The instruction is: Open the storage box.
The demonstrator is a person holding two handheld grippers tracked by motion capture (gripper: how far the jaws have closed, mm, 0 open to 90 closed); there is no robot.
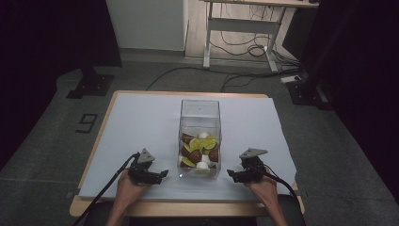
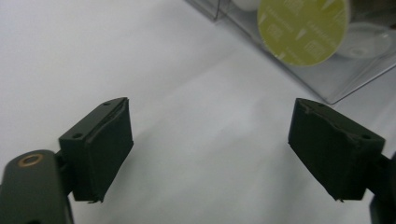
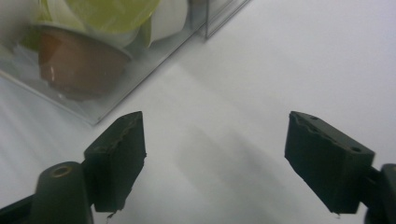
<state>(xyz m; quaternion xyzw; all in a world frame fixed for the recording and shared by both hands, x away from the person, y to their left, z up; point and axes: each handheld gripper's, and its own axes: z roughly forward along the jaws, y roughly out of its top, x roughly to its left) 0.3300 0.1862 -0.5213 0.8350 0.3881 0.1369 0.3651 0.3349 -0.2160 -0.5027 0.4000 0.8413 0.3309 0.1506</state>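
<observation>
A: How does the left claw (image 2: 210,144) stand?

B: Its jaws are spread wide, with nothing between them but the bare white sheet (image 2: 116,51). In the high view the left claw (image 1: 163,173) lies low over the surface, just beside the near left corner of the clear plastic box (image 1: 200,136), not touching it.

A: And the right claw (image 3: 215,154)?

B: The same: jaws wide apart, nothing gripped, only the white sheet under them. From above, the right claw (image 1: 230,173) sits near the box's near right corner, close but apart. The two claws face each other across the box's front end.

A: What does each hand look like?

B: The left hand (image 1: 128,187) and the right hand (image 1: 264,189) come in from the near edge of the surface, each wrapped round its tool, a black cable (image 1: 101,193) trailing back from the left one.

A: Where is the box itself?

B: It stands upright in the middle of the white sheet, its long side running away from the person. Inside lie coffee capsules: brown ones (image 1: 195,155), white ones (image 1: 203,135) and some with yellow-green foil lids (image 1: 209,142). The left gripper view shows one green lid (image 2: 302,28) pressed against the clear wall; the right gripper view shows a brown capsule (image 3: 77,63) at the box's bottom corner.

A: What carries it all?

B: A wooden surface (image 1: 188,209) whose rim shows around the sheet.
</observation>
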